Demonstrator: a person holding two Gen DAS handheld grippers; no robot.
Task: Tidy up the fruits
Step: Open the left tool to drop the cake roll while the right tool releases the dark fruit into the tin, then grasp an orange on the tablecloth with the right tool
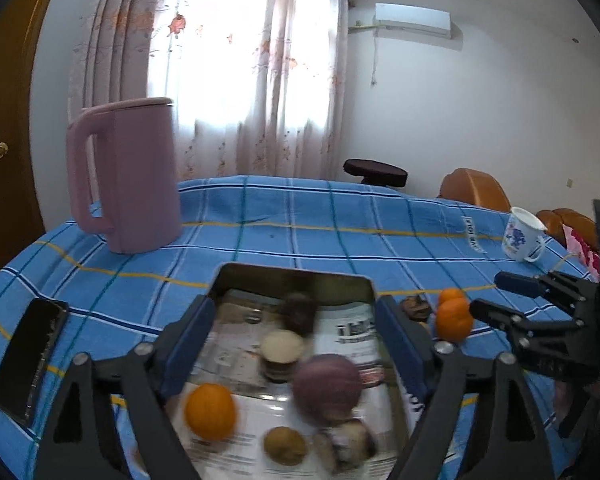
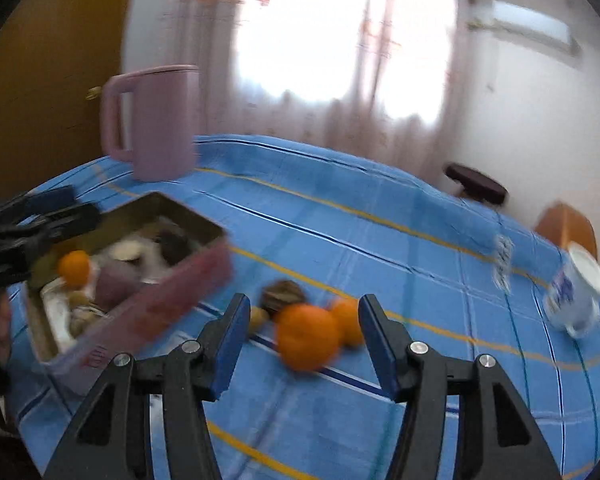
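Observation:
A metal tin box (image 1: 292, 276) lined with newspaper sits on the blue checked tablecloth. It holds an orange (image 1: 210, 411), a purple round fruit (image 1: 326, 388), a brown fruit (image 1: 285, 445) and other blurred items. My left gripper (image 1: 296, 344) is open, above the box, empty. Two oranges (image 1: 453, 318) lie on the cloth right of the box. In the right wrist view the near orange (image 2: 307, 336) and the far orange (image 2: 348, 320) lie just ahead of my open right gripper (image 2: 302, 320). A brown walnut-like item (image 2: 282, 296) lies beside them. The box (image 2: 132, 256) is at left.
A pink jug (image 1: 126, 176) stands at the back left of the table. A black phone (image 1: 30, 356) lies at the left edge. A white and blue mug (image 1: 522, 234) stands at the right. A stool (image 1: 374, 170) and orange chairs (image 1: 476, 190) stand beyond the table.

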